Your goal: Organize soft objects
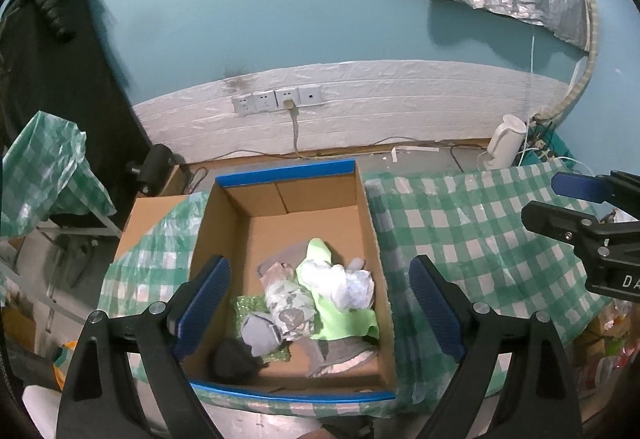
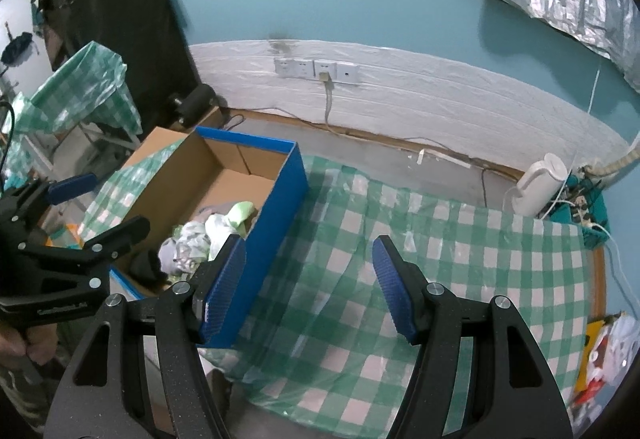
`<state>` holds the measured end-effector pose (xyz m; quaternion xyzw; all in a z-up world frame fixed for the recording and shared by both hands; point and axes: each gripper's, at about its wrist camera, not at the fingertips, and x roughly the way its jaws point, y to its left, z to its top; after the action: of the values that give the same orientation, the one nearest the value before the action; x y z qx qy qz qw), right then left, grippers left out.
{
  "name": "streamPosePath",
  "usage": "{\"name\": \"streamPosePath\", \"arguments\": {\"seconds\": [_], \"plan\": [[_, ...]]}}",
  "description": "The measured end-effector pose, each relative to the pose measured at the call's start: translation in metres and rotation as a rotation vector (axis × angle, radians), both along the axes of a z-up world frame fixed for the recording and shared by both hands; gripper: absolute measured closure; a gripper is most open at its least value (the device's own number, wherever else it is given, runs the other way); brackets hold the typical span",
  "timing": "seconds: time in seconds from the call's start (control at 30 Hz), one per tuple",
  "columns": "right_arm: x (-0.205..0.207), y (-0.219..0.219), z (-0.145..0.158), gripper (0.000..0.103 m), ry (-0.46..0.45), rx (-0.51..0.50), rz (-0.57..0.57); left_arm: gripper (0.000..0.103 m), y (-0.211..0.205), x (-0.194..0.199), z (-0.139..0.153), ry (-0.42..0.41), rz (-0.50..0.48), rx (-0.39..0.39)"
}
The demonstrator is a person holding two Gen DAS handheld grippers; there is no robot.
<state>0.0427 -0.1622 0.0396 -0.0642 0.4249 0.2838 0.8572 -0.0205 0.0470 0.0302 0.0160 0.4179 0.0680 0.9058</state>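
Note:
A blue-edged cardboard box [image 1: 368,223] stands on the green checked cloth [image 1: 472,231]. Inside it lies a heap of soft things: a light green cloth [image 1: 344,323], a white crumpled piece [image 1: 340,279], a patterned grey garment [image 1: 290,305], a grey sock [image 1: 260,331] and a dark bundle [image 1: 232,359]. My left gripper [image 1: 320,303] hovers above the box, open, with nothing between its fingers. My right gripper [image 2: 310,289] is open too, empty, over the cloth just right of the box [image 2: 276,223]. The same heap [image 2: 200,239] shows in the right wrist view.
A white kettle [image 1: 504,143] and cables sit by the wall at the far right. Wall sockets [image 1: 276,99] with a plugged cord are behind the box. A second checked cloth [image 1: 44,167] hangs at the left, with a black cover beside it. Coloured packets [image 2: 604,355] lie at the cloth's right edge.

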Motion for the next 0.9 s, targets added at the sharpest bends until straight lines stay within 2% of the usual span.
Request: {"name": "streamPosePath", "arguments": {"seconds": [0.9], "plan": [[0.0006, -0.0084, 0.0012, 0.038, -0.009, 0.001, -0.008, 0.011, -0.0028, 0.0003, 0.0006, 0.008, -0.013, -0.012]]}}
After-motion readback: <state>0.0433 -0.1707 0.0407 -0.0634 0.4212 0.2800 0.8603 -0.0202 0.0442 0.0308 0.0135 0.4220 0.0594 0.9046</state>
